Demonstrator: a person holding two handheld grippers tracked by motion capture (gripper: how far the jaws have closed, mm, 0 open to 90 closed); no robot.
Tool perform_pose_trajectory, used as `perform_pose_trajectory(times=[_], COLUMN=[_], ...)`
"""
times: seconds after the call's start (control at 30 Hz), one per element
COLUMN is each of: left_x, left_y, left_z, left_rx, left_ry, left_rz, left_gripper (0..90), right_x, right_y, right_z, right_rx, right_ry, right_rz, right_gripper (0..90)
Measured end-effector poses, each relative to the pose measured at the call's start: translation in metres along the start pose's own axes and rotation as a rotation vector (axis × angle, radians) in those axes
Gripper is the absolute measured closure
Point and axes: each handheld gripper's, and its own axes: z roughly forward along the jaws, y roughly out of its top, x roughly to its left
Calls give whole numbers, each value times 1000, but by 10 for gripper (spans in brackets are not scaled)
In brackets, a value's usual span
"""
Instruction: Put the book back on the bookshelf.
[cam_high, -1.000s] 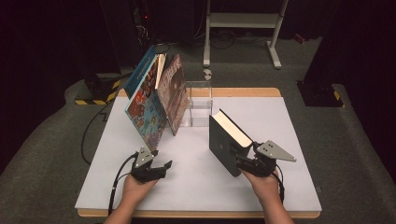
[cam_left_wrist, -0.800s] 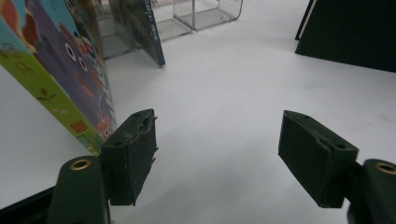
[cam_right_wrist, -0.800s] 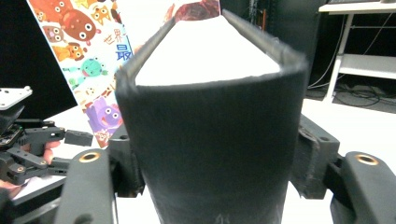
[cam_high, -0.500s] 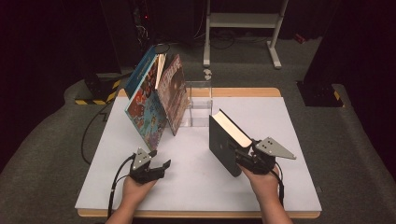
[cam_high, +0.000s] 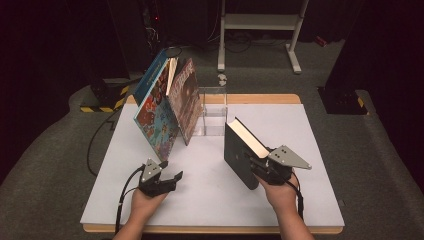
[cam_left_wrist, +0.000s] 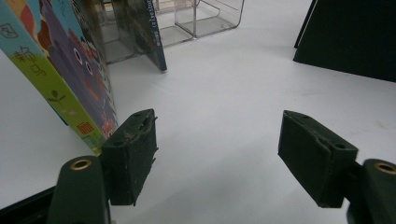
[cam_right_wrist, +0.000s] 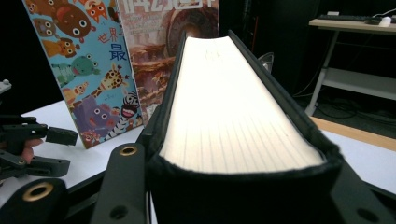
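The right claw (cam_high: 254, 165) gripped the black book (cam_high: 240, 150) upright, right of the picture book (cam_high: 156, 117); the left claw (cam_high: 170, 181) stood wide open, empty.

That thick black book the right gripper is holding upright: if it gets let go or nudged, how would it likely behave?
The black book stands on edge, clamped by the right gripper, so it would probably tip if released. Its thick page block suggests it is fairly heavy. The hard cover looks stiff, so it likely won't flop.
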Motion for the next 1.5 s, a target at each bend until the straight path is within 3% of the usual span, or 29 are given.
perform_pose_trajectory(times=[0.23, 0.4, 0.5, 0.63, 0.73, 0.77, 0.93, 1.2, 1.5], left_x=[0, 0, 0, 1, 1, 1, 2, 3, 3], left_y=[0, 0, 0, 0, -1, -1, -2, -2, -2], left_z=[0, -1, -1, -1, -2, -2, -4, -4, -4], left_rx=[-6, -8, -10, -10, -16, -19, -28, -36, -36], left_ry=[-4, -10, -15, -21, -25, -29, -40, -51, -60], left_rz=[-3, -5, -4, 5, -5, -8, -22, -25, -24], left_gripper=[281, 281, 281, 280, 280, 280, 280, 280, 280], right_x=[3, 8, 13, 16, 18, 18, 17, 7, 5], right_y=[9, 31, 42, 54, 58, 62, 68, 77, 81], right_z=[6, 20, 36, 63, 74, 88, 114, 142, 174], right_rx=[13, 2, -3, -13, -16, -13, 6, 0, -9], right_ry=[-17, -13, -30, -44, -57, -79, -107, -178, -225], right_rz=[9, 15, 1, 23, 28, 30, 32, 63, 52], right_gripper=[539, 540, 540, 540, 540, 539, 538, 538, 538])
